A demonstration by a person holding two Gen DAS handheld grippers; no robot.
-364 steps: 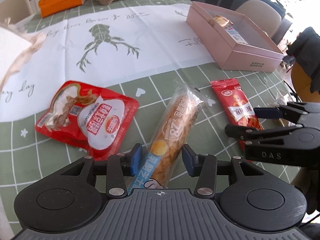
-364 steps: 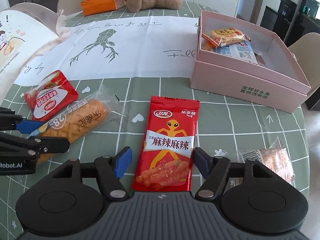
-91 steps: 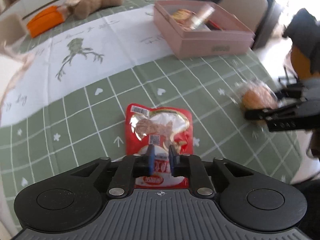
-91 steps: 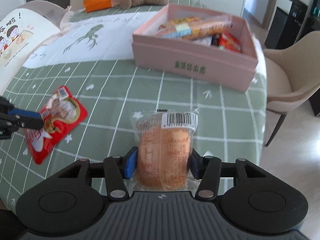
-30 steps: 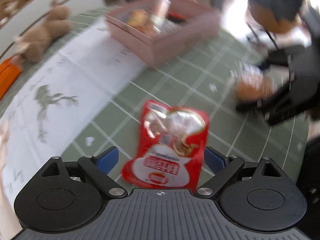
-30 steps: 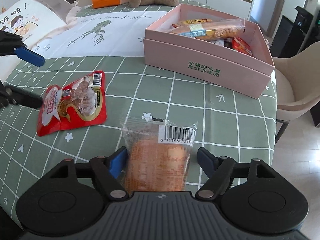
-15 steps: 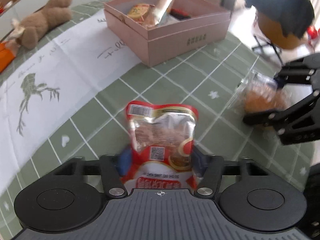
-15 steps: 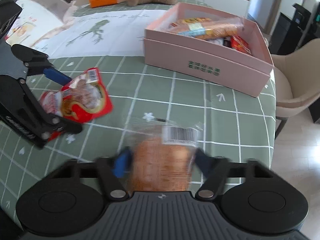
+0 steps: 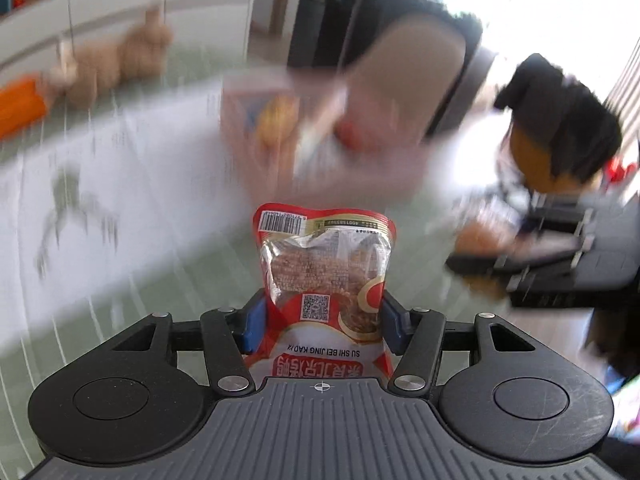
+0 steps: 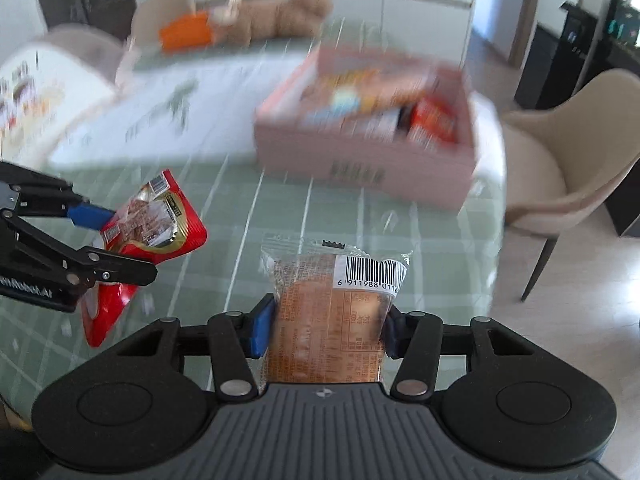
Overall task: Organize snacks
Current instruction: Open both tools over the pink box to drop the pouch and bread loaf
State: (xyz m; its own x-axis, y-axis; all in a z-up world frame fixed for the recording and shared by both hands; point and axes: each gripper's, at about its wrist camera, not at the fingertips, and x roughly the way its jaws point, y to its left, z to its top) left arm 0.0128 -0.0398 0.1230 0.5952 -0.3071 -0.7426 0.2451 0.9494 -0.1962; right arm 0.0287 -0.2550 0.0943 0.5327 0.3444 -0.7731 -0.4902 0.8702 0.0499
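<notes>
The snack box [image 10: 362, 168] sits on the tabletop [image 10: 320, 216] ahead, packets inside; a teddy bear [image 10: 280, 12] lies behind it, a chair [image 10: 568, 168] to its right

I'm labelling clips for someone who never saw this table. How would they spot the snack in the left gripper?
Start at the pink box on the green checked tablecloth. Nearer the camera, the left gripper has its jaws closed on a red pouch. Unlike the clear-wrapped bun in the right gripper, it is glossy red.
</notes>
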